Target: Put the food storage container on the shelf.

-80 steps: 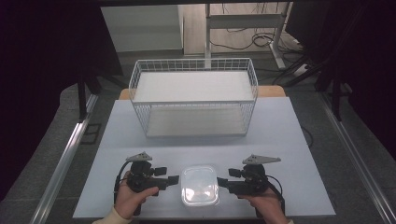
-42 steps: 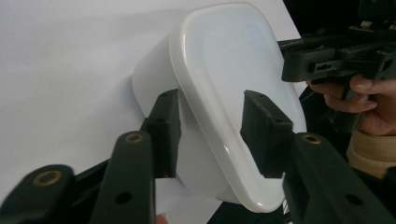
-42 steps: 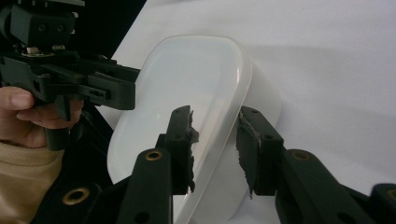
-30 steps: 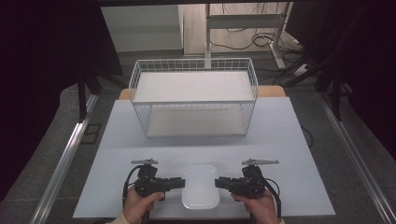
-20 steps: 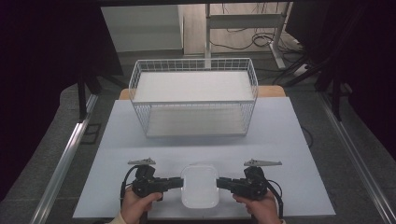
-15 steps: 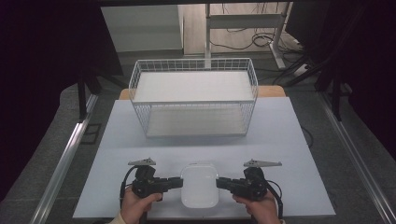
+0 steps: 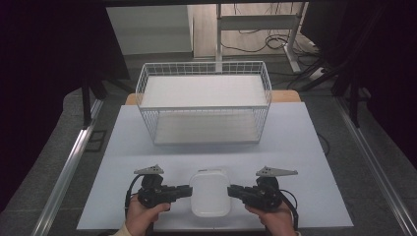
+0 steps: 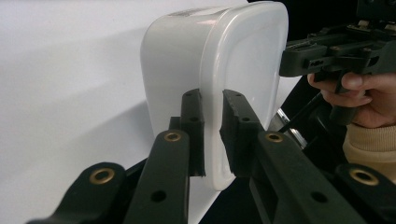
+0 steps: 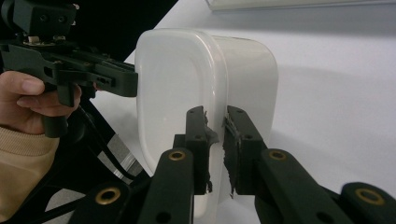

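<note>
A person sits at a pale table (image 7: 314, 147), holding a two-jaw gripper in each hand. Between the hands, at about 6 o'clock on the table near its front edge, is a white plastic lidded container (image 7: 210, 192). The left gripper (image 7: 186, 191) comes in from 9 o'clock and the right gripper (image 7: 233, 191) from 3 o'clock.

In the left gripper view, the two black jaws pinch the thin lid rim of the container (image 8: 219, 84); the right gripper view shows its own jaws clamped on the opposite rim of the container (image 9: 205, 88) in the same way. The tub appears tipped up, its lid facing the person.

The risk, as I judge it — both grips bite a narrow, smooth lip. If one hand pulls or twists out of step with the other, the rim could slide free and the tub drop, or the lid could pop off. The worn pad (image 9: 232, 135) of the right gripper may hold less firmly.

At 12 o'clock, well apart, stands a white wire basket (image 7: 147, 93); nothing is in it. The tub's contents cannot be told through the cloudy plastic.
</note>
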A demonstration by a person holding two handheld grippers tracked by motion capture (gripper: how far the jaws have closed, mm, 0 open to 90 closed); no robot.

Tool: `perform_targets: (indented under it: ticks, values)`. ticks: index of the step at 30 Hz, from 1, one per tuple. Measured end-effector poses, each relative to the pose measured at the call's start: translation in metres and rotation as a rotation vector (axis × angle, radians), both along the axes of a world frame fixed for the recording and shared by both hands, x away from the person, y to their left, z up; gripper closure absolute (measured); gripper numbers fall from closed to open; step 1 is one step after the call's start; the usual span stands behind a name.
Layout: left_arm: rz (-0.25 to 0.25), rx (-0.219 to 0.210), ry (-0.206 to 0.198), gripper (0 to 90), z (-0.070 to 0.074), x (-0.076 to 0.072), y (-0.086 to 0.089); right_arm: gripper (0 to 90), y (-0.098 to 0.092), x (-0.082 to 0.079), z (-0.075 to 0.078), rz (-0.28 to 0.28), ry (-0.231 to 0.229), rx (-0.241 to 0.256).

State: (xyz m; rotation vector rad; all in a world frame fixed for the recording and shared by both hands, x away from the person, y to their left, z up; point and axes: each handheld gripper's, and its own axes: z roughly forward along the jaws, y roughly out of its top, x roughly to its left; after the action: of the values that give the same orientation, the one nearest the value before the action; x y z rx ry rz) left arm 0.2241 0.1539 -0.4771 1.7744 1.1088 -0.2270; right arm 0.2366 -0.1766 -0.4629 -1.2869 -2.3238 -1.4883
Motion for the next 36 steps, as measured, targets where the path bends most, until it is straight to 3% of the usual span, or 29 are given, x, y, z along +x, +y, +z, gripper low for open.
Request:
perform_targets:
  ticks: [9, 19, 36]
  values:
    - [-0.007, 0.010, -0.041, 79.6, 0.010, 0.006, 0.001, 79.9, 0.001, 0.004, 0.009, 0.000, -0.042, -0.001]
    - [-0.007, 0.017, -0.105, 79.7, 0.031, 0.020, 0.003, 80.0, 0.002, 0.017, 0.025, 0.008, -0.095, 0.011]
    - [0.014, 0.000, -0.229, 79.9, 0.087, 0.045, 0.015, 80.0, 0.013, 0.047, 0.085, 0.025, -0.217, -0.001]
